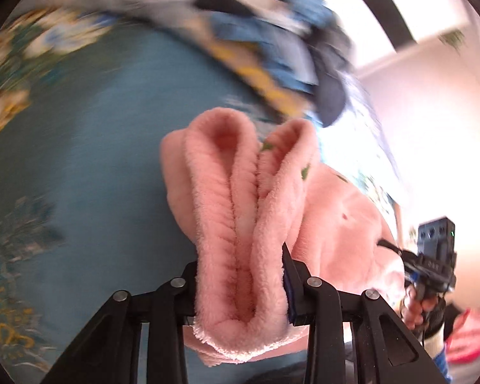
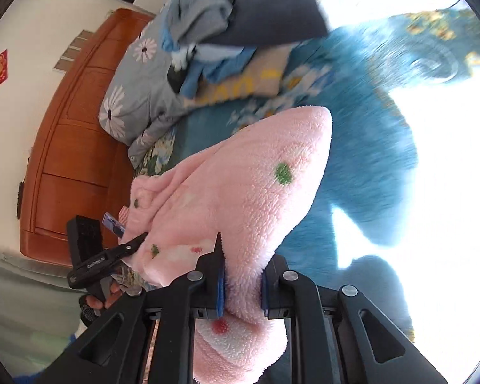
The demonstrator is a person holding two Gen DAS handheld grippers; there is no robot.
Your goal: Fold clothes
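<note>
A fluffy pink garment [image 1: 236, 211] with small green and red spots is held up above the blue bed cover [image 1: 89, 147]. My left gripper [image 1: 240, 268] is shut on a bunched, doubled fold of it. My right gripper [image 2: 241, 275] is shut on another thick fold of the same pink garment [image 2: 256, 185]. In the left wrist view the right gripper [image 1: 432, 262] shows at the far right, held by a hand. In the right wrist view the left gripper [image 2: 112, 252] shows at the lower left, pinching the cloth's other end.
A heap of blue, grey and dark clothes [image 2: 240, 25] lies on a flowered grey pillow [image 2: 134, 89] at the bed's head. A brown wooden headboard [image 2: 80, 147] stands to the left. Bright sunlight [image 2: 432, 192] washes out part of the bed cover [image 2: 368, 112].
</note>
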